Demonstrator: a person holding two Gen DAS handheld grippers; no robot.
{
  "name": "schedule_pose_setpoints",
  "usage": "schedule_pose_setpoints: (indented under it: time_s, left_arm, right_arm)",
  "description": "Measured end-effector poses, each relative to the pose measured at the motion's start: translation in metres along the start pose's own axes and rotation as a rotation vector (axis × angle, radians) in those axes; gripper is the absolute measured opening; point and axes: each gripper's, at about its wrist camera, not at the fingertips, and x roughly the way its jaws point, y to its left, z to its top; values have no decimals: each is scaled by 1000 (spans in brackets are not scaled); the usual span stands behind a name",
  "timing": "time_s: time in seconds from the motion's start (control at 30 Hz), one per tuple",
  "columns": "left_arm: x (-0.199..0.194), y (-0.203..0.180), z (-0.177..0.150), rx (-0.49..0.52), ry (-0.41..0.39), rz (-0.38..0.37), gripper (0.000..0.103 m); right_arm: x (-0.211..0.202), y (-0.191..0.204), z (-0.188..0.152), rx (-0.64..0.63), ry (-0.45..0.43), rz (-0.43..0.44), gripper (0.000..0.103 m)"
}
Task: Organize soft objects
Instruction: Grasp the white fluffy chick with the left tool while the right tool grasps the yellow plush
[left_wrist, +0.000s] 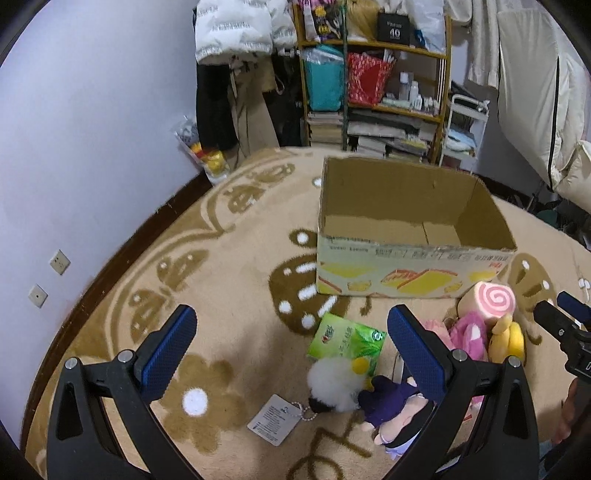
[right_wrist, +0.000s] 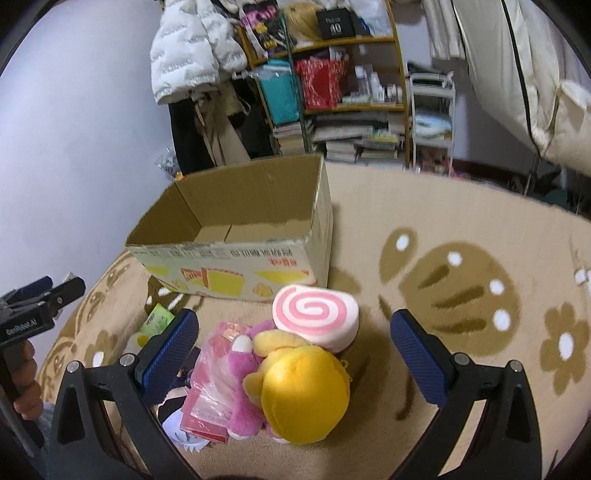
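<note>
the left hand-held gripper (left_wrist: 291, 350) hangs over the carpet (left_wrist: 229, 258) with its blue fingers wide apart and nothing between them. below it lie a green tissue pack (left_wrist: 345, 341), a white fluffy ball toy (left_wrist: 334, 382) with a paper tag (left_wrist: 269, 419) on a bead chain, and a doll in purple (left_wrist: 391, 400).

the right hand-held gripper (right_wrist: 293, 354) is also spread apart and empty, held above a pile of soft toys: a yellow plush (right_wrist: 304, 393) nearest the camera, a pink plush (right_wrist: 243, 369) touching its left side, a pink plastic bag (right_wrist: 214, 380) on the pink plush, and a pink swirl cushion (right_wrist: 316, 317) just behind them.

an open cardboard box (right_wrist: 236, 266) stands on the carpet just beyond the pile, its inside bare. the soft things all lie on the carpet in front of it, outside the box. a cluttered shelf (left_wrist: 373, 96) stands against the far wall.
</note>
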Motion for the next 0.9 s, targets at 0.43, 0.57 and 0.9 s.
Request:
schedule_pose_setpoints:
  time_s: [0.43,0.57,0.9]
  left_arm:
    - [47,-14,-14,35,156,-32,102]
    - [62,-18,-21,46,219,-37,102]
    - [88,-27,-35,90,325,-39,102]
  right_arm:
    - [43,-9,-12,34,161,29,103]
    - [53,-12,-17,52,206,44,101]
    - [70,-18,-24,88,274,78,93]
